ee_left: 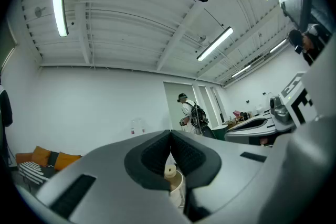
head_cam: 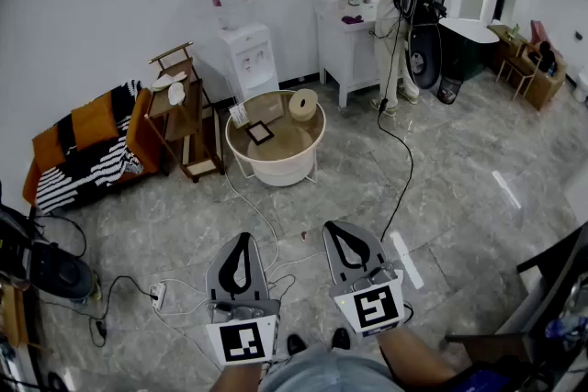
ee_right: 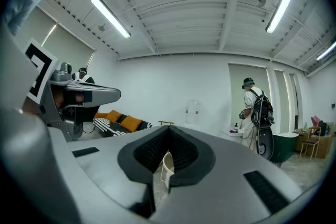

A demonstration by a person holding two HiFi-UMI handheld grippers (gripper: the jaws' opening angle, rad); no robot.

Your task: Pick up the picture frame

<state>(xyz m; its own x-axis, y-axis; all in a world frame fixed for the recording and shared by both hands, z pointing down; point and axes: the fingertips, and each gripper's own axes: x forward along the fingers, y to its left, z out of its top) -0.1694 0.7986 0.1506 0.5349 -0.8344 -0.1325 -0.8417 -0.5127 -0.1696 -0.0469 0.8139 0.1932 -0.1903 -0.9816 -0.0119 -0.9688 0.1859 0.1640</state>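
In the head view, the picture frame lies flat on the round table, well apart from the left gripper and the right gripper. Cables cross the floor between, and a foot could snag one on the approach. A roll near the frame could get knocked.

In the left gripper view, the jaws are clenched on nothing. If they arrive like that, they would likely shove the frame rather than take it.

In the right gripper view, the jaws are likewise pressed together and empty, with the same risk.
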